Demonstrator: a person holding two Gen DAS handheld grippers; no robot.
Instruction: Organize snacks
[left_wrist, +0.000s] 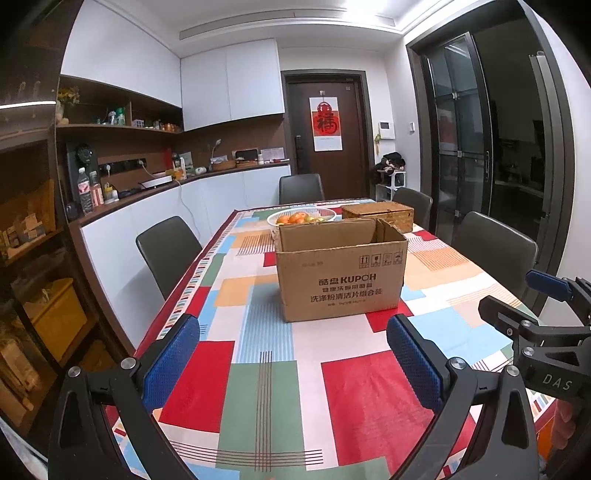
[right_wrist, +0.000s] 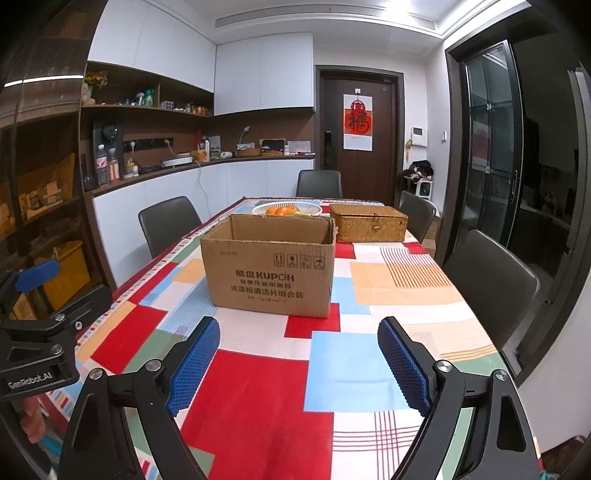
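Patchwork tablecloth (right_wrist: 258, 387) under open brown cardboard box (right_wrist: 269, 273), flaps up.

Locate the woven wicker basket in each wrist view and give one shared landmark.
Left wrist: the wicker basket sits right of centre, behind the cardboard box, partly hidden.
Right wrist: the basket sits right of centre, beside the box's far right corner.
Shared landmark: the white fruit bowl.

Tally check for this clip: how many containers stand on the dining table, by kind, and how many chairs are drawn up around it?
Cardboard box: 1
Wicker basket: 1
White fruit bowl: 1
Chair: 4 (far end, left side, right side far, right side near)
Total: 7
Both grippers, left and right, hang open, holding nothing.
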